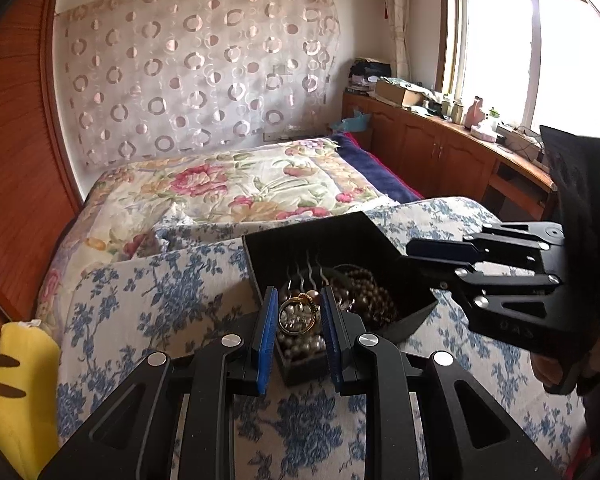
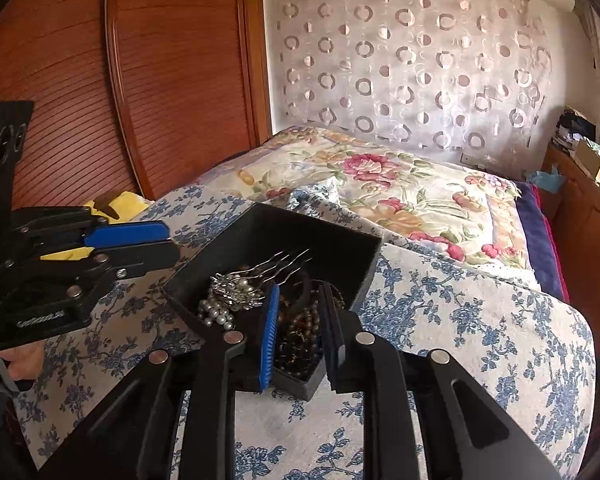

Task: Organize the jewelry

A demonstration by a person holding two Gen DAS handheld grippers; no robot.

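Observation:
My left gripper [image 1: 297, 320] is shut on a gold ring [image 1: 284, 322], pinched between its blue pads just above an open black box [image 1: 320, 240]. The box sits on blue-flowered cloth [image 1: 160, 296] and holds brown bead strings [image 1: 366, 292], pearls and a silver hair comb [image 2: 236, 288]. In the right wrist view my right gripper [image 2: 300, 320] hovers over the box [image 2: 280, 232] with a gap between its jaws. Only the brown beads [image 2: 300, 336] lying in the box show through that gap, and nothing is pinched. The left gripper [image 2: 172, 244] reaches in from the left there, and the right gripper [image 1: 430, 260] comes in from the right in the left wrist view.
A flowered bedspread [image 1: 228, 184] lies behind the box, with a patterned curtain on the wall. A yellow plush [image 1: 24, 380] sits at the near left beside the wooden wardrobe [image 2: 172, 80]. A cluttered wooden cabinet [image 1: 440, 148] runs under the window. A person's hand [image 2: 20, 360] holds the left gripper.

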